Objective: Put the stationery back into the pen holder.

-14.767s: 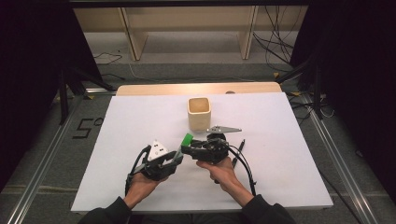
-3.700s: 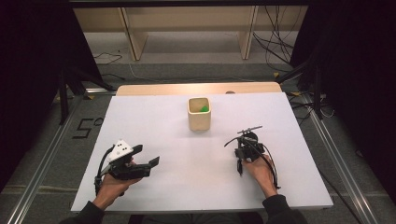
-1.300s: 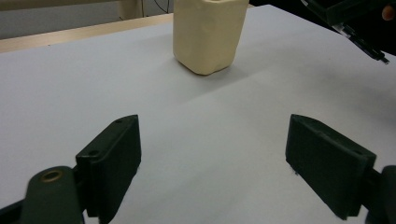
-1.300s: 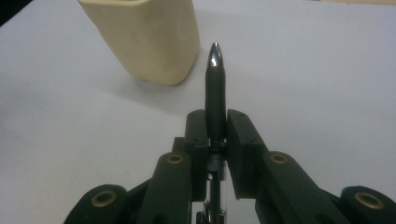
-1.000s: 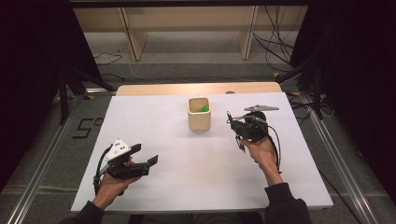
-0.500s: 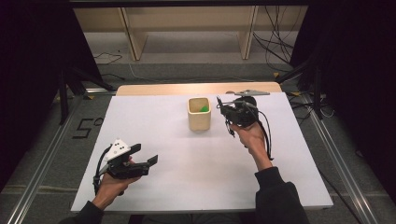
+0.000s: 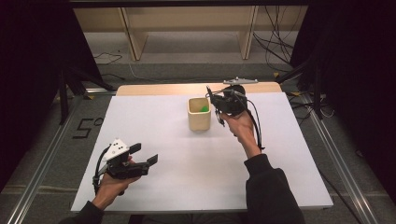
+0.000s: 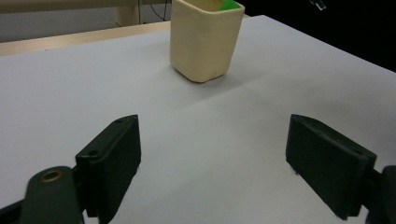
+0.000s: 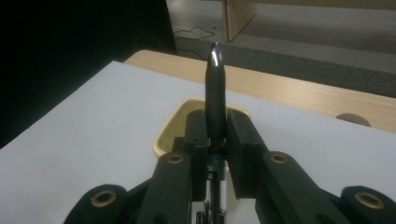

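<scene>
A black pen (image 9: pixel 215 93) is clamped between the jaws of the right gripper (image 7: pixel 219 101), its pointed tip sticking out past the pads. In the right gripper view, the pen is seen lined up over the open mouth of the cream cup (image 9: pixel 187 122), the tip reaching towards the cup's far rim. From the high view, the right gripper is held above the table (image 7: pixel 289 154), just beside the cup (image 7: pixel 199 114) on its right, with the hand (image 7: pixel 238 126) below it and the cable looping off towards the table's near edge. Something green (image 7: pixel 204 108) is seen inside the cup, against its far wall.

The left gripper (image 7: pixel 140 161) is held low, well apart from the cup, towards the table's near left corner. Its jaws are spread wide, nothing between them; in the left gripper view bare white tabletop is framed by the two black pads (image 8: pixel 114 154), and the cup (image 8: pixel 205 37) is sighted beyond them, the green edge peeking over its rim.
</scene>
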The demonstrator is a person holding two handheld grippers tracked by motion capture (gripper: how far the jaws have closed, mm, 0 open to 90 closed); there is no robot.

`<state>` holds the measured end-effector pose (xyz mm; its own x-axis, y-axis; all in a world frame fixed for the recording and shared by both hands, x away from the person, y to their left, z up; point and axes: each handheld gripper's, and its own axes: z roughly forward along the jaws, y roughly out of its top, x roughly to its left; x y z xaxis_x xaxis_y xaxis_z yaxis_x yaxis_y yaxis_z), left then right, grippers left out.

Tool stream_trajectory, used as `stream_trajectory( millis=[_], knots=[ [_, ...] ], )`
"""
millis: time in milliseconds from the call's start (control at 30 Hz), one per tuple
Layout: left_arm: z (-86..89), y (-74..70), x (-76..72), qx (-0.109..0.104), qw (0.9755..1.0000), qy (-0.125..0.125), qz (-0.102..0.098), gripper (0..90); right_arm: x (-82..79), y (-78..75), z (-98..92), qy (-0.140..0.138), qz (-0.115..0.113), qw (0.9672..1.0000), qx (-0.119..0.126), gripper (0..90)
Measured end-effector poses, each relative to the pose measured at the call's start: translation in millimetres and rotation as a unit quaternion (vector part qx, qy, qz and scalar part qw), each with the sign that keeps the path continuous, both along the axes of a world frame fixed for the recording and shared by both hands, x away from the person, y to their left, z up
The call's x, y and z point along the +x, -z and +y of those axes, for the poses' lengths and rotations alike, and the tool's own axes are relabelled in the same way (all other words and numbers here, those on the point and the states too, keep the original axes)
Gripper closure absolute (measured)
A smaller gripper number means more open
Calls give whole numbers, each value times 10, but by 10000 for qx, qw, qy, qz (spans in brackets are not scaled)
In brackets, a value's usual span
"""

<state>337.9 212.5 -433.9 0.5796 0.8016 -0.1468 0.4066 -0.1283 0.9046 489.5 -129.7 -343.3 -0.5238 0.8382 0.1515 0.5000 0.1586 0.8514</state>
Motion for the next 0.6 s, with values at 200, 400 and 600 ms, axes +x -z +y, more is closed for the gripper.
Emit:
stream_trajectory(
  millis=[200, 400, 600],
  knots=[
    [1, 0, 0, -2, 10000, 4, 4, 176, 86, -38, 87, -19, -22, 10000, 9, 799],
    [0, 0, 1, -2, 10000, 11, 5, 176, 164, -46, 155, -14, -34, 10000, 32, 799],
    [0, -1, 0, -26, 10000, 18, 0, 176, 235, -74, 219, 9, -68, 10000, 10, 798]
  ],
)
